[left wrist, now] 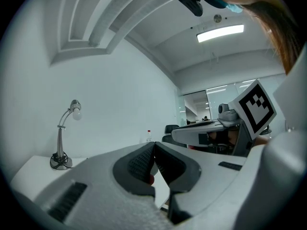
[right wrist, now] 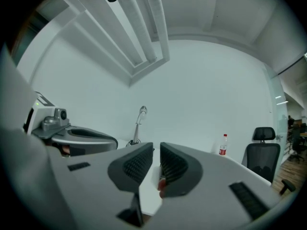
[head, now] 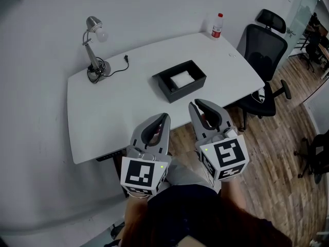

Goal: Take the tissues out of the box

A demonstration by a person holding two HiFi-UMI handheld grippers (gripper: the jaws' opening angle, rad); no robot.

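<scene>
While both hover short of table (head: 113, 107), left gripper (head: 165, 116) clenched, empty; right gripper (head: 194, 104) slightly parted, empty. Tissues (head: 182, 79) in black box (head: 186, 90): light, soft, likely tear-prone; pinch top sheet's centre.

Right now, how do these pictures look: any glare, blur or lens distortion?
Head view: even, soft light, table and box sharp, edges bowed by the wide lens. Left gripper view: fisheye circle with black corners, ceiling light blown out. Right gripper view: same fisheye, lamp and bottle small but clear.
</scene>
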